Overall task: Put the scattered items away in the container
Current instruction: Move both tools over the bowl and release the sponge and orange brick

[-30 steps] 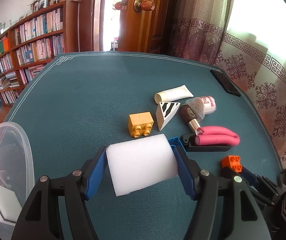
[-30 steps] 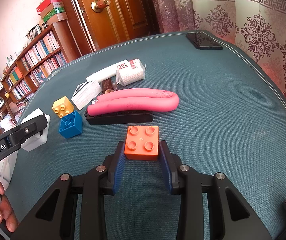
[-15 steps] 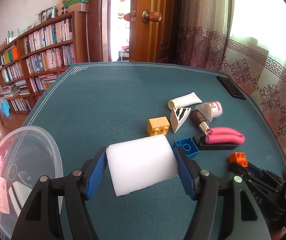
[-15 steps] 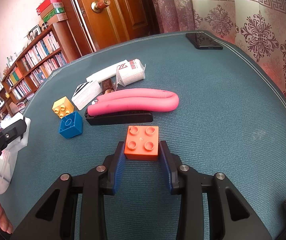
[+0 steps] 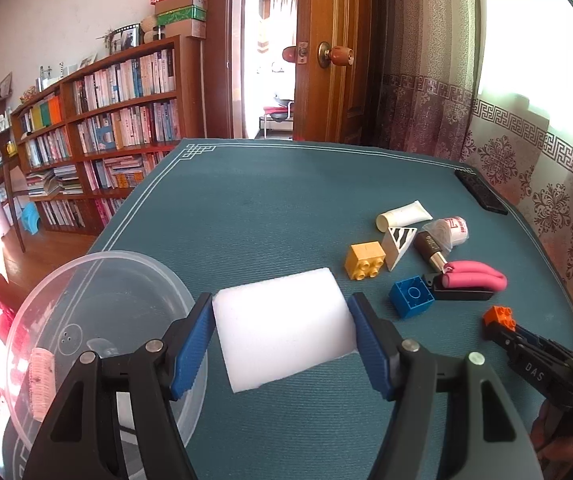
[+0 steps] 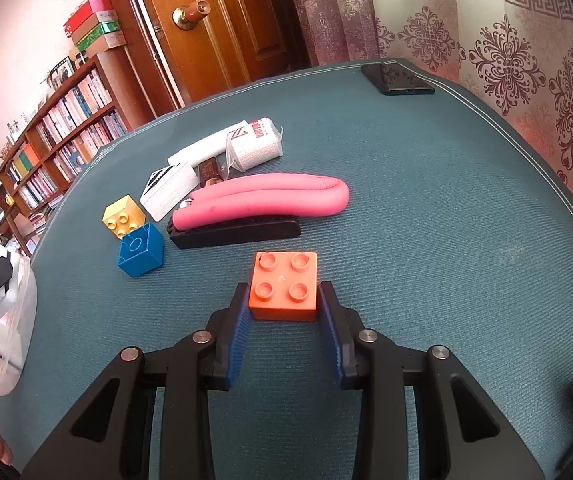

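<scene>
Left claw (image 5: 282,332): blue pads clamped on both sides of a white foam block (image 5: 282,320), block held clear above the worktop (image 5: 246,208). Clear plastic container (image 5: 98,320) sits at the claw's 9 o'clock, at the worktop's near-left edge; left finger overlaps its rim in the left wrist view. Something pink and ribbed shows against the container's near wall; can't tell what it is.

Right claw (image 6: 284,316): pads pressed on the two sides of an orange brick (image 6: 284,286), studs up. Cannot tell if the brick's base touches the worktop or is just off it.

Remaining loose items, all in one cluster at 12 to 10 o'clock from the orange brick:
- black clip (image 6: 238,232) directly at 12, pink foam tube (image 6: 266,198) folded on top of it, touching
- blue brick (image 6: 141,250) at 10, hollow side up, just beside the clip's left end
- yellow brick (image 6: 123,215) touching the blue one behind it, studs facing the camera
- white wedge with black stripes (image 6: 170,188), a brown tube (image 6: 209,170), a white cream tube (image 6: 202,148), a wrapped white roll (image 6: 252,144) further back, bunched together

Black phone (image 6: 396,79) at the far-right edge of the worktop, well apart from the cluster.
</scene>
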